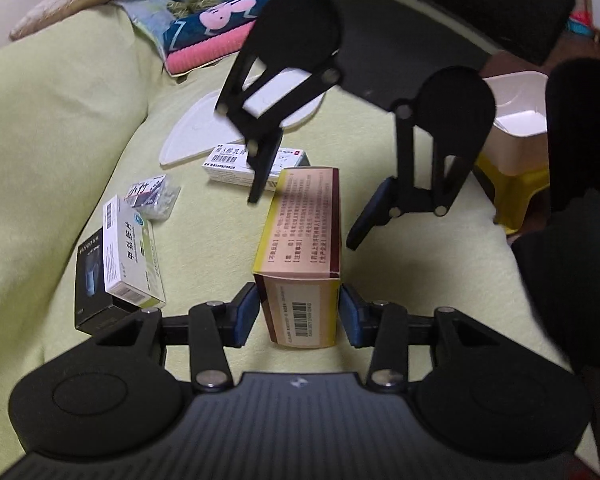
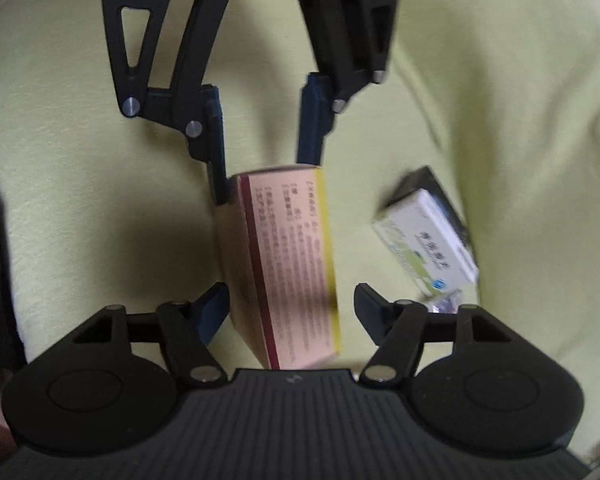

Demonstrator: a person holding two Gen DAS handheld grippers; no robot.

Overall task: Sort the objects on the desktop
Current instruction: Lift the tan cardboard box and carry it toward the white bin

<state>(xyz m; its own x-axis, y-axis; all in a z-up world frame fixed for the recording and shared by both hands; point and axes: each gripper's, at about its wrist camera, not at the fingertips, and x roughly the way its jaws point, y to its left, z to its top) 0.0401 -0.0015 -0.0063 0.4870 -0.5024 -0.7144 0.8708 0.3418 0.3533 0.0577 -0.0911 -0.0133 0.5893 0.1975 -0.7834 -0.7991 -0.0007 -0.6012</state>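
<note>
1. carton [image 1: 302, 256], long and pink-and-yellow with printed text and a barcoded end flap, sits at the centre of the left wrist view, lifted off the green blanket [image 1: 80, 140].
2. left gripper [image 1: 300, 312] clamps the barcoded end of the carton, its blue pads [image 1: 246, 314] pressed against both side faces; the jaws stand partly closed, as wide as the carton.
3. right gripper [image 1: 304, 220] reaches in from twelve o'clock in the left wrist view, its two fingers spread on either side of the carton's far end.
4. in the right wrist view the right gripper [image 2: 290, 312] has the carton [image 2: 288, 264] between its jaws, which stand wider than the carton; the pad at three o'clock is clear of it, and the pad at nine o'clock lies just beside its edge, contact not certain through the blur.
5. the left gripper [image 2: 266, 164] shows at twelve o'clock there, pads on the carton's other end.
6. white-and-green box [image 1: 134, 252] lies atop a black box [image 1: 94, 288] at nine o'clock of the carton in the left wrist view, on the blanket.
7. small clear packet [image 1: 156, 196] lies at ten o'clock, near those boxes.
8. white medicine box [image 1: 236, 162] lies at twelve o'clock, behind the carton, partly overlapping a white lid [image 1: 196, 128].
9. white bin [image 1: 524, 108] rests on a yellow stool [image 1: 520, 188] at two o'clock, off the blanket's edge.
</note>
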